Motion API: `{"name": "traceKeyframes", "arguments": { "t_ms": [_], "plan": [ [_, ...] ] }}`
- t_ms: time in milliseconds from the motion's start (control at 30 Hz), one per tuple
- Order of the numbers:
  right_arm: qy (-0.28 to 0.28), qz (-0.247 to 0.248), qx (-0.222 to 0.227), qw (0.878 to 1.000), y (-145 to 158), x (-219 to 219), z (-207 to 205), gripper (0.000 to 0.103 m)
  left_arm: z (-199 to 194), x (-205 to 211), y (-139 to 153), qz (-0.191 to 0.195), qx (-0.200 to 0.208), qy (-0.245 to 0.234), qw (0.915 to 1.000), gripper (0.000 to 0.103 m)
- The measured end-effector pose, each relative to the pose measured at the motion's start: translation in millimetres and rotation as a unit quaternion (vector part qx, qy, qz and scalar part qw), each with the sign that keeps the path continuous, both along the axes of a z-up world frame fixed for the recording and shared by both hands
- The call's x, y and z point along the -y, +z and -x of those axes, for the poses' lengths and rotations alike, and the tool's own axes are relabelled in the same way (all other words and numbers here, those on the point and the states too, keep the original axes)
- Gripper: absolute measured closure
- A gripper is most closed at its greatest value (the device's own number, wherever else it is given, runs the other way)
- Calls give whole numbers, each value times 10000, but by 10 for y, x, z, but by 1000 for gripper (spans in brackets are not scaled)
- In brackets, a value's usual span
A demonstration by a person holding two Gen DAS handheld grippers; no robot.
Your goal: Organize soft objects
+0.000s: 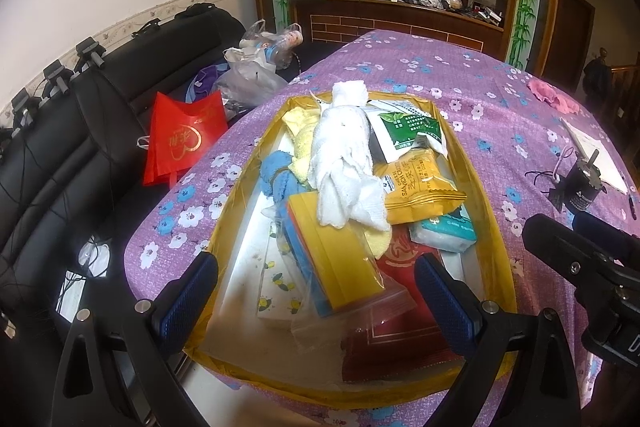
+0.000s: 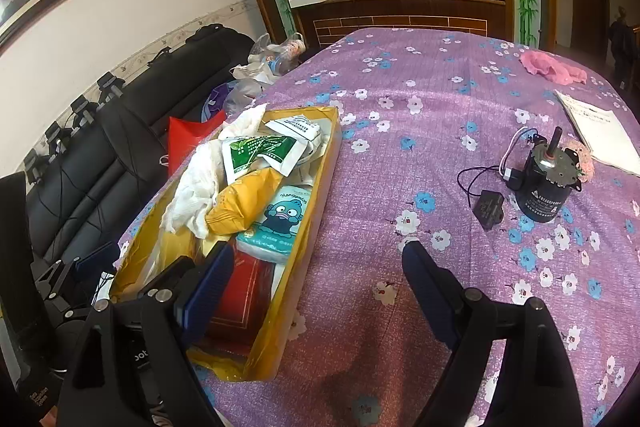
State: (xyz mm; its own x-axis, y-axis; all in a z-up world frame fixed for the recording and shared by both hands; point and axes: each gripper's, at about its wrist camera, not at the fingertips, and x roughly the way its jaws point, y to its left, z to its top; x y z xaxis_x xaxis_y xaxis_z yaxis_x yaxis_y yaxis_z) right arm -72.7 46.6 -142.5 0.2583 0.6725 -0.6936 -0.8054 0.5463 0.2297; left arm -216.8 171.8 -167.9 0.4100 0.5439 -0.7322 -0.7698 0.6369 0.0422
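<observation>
Soft things fill a yellow box (image 1: 496, 227) that sits on the bench, which has a purple flower cloth (image 2: 440, 131) over it. On top of the pile lies a white towel (image 1: 344, 163), crumpled and long. Beside it is a yellow snack bag (image 1: 420, 187), and behind that a green and white packet (image 1: 404, 131). A blue cloth (image 1: 276, 175) and a pale yellow cloth (image 1: 300, 143) lie at the left of the towel. A tissue pack (image 2: 280, 223) with a blue cartoon face rests near the box's right wall. A red packet (image 1: 396, 327) lies at the near end, under a clear bag with yellow and blue pads (image 1: 332, 259). The left tool (image 1: 316, 291) is wide open over the near end of the box and holds nothing. The right tool (image 2: 316, 279) is wide open too, empty, with one finger over the box and the other over the bare cloth. Far off on the cloth lies a pink cloth (image 2: 552, 67). A black motor (image 2: 544, 187) with wires stands near a white paper (image 2: 604, 131).
</observation>
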Motion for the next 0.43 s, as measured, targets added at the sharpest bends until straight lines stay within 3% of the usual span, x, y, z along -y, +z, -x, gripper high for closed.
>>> {"name": "traceKeyframes", "arguments": {
  "t_ms": [433],
  "plan": [
    [-31,0,-8,10000,34,14,9,18,18,29,8,-139,-2,-22,9999,3]
  ]
}}
